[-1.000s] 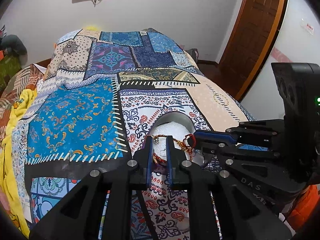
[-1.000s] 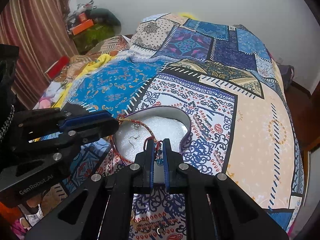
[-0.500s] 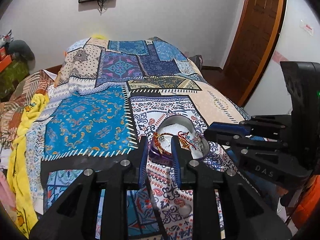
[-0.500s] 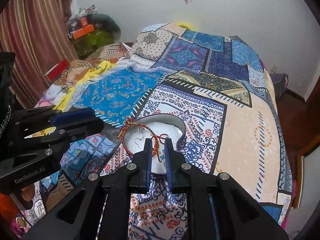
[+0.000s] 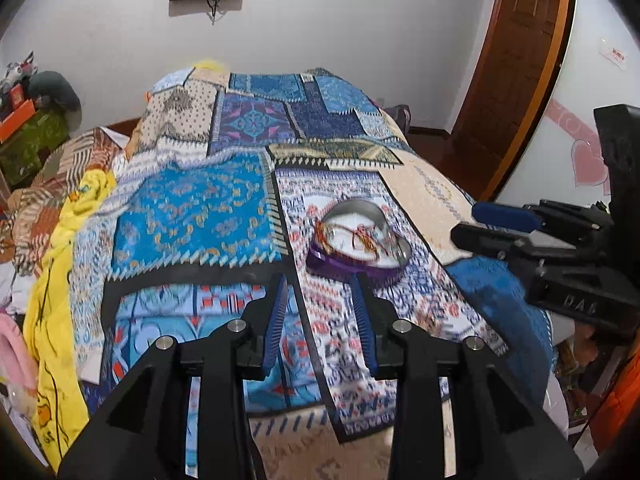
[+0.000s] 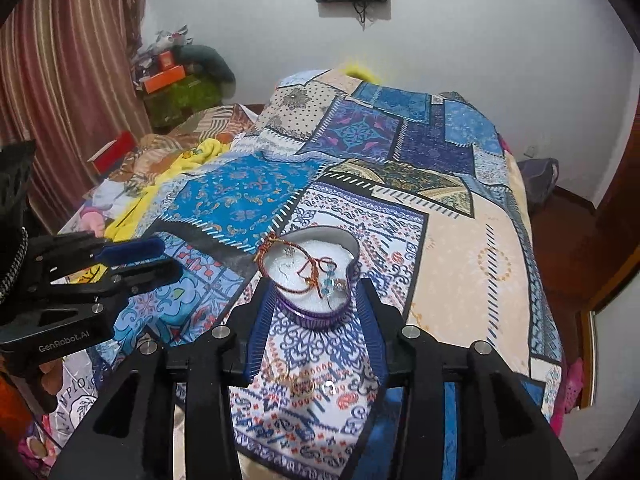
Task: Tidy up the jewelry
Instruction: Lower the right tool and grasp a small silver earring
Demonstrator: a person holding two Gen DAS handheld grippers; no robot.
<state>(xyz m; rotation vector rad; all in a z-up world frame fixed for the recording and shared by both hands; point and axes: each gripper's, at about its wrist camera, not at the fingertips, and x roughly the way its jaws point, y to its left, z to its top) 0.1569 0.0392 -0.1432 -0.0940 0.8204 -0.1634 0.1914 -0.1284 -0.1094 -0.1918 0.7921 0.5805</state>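
Note:
A purple heart-shaped jewelry box [image 6: 316, 276] with a white lining sits on the patchwork bedspread [image 6: 460, 240]. A red thread bracelet [image 6: 308, 270] with blue beads and small earrings lies in it, one end draped over the rim. The box also shows in the left wrist view [image 5: 356, 240] with the bracelet [image 5: 360, 236] inside. My right gripper [image 6: 314, 292] is open and empty, its fingers either side of the box's near edge. My left gripper [image 5: 320, 288] is open and empty, pulled back to the box's near left. Loose small jewelry pieces [image 6: 304, 384] lie on the spread below the right gripper.
The bed's right edge drops to a wooden floor and door [image 5: 516, 60]. Crumpled yellow cloth [image 5: 60, 280] and clothes lie along the bed's left side. A striped curtain [image 6: 60, 80] and cluttered boxes [image 6: 172, 76] stand at the far left.
Both grippers have opened and let go of the bracelet, which now lies in the box. Both have pulled back and up from the box.

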